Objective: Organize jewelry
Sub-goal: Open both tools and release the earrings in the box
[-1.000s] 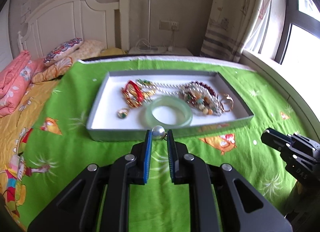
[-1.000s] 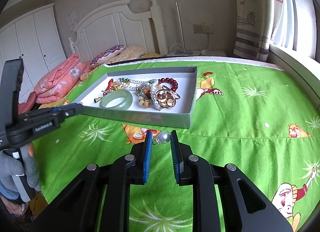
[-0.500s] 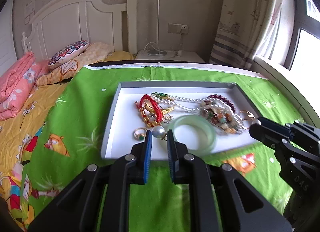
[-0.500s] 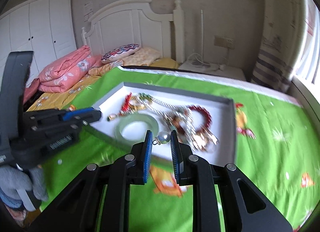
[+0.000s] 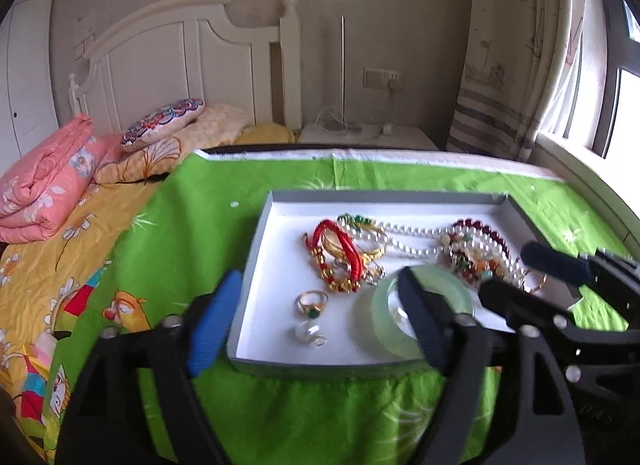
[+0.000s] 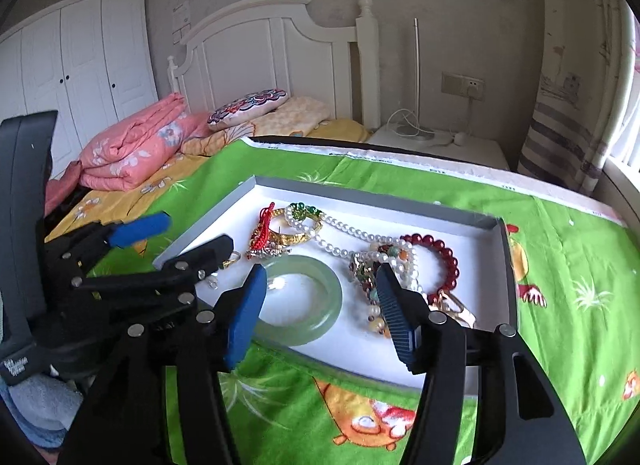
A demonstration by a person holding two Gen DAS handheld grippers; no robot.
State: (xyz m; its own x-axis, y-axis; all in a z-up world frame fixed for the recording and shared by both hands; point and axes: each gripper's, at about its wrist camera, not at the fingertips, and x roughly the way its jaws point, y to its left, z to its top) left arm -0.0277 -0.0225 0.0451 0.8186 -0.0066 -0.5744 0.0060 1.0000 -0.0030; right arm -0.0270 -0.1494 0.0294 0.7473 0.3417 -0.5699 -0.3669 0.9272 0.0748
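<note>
Jewelry lies heaped in a shallow grey tray on the green bedspread, and both grippers hover over its near edge. The left gripper has just been opening and its jaws stand spread wide and empty; below them, near the tray's 7 o'clock corner, rest a pale pearl earring and a gold ring with a green stone. The right gripper has also just been opening, released, with nothing pressed between its pads; the jade bangle lies just under its left pad.

Handling, as a judgement: the bangle is likely stiff, smooth and breakable, so take it across its rim rather than flat. The pearl necklace and the dark red bead bracelet are limp strings tangled with other beads toward 2 o'clock; lifting one probably drags its neighbours. The red cord bracelet sits at the tray's middle, knotted with gold pieces. The earring and ring are tiny, light and prone to roll or slip from the pads.

Room: the tray's white floor is bare along 9 to 10 o'clock, good for spreading pieces. The tray walls are low, yet a finger coming in shallow could catch the near wall. The two grippers are close together, so they may crowd each other.
</note>
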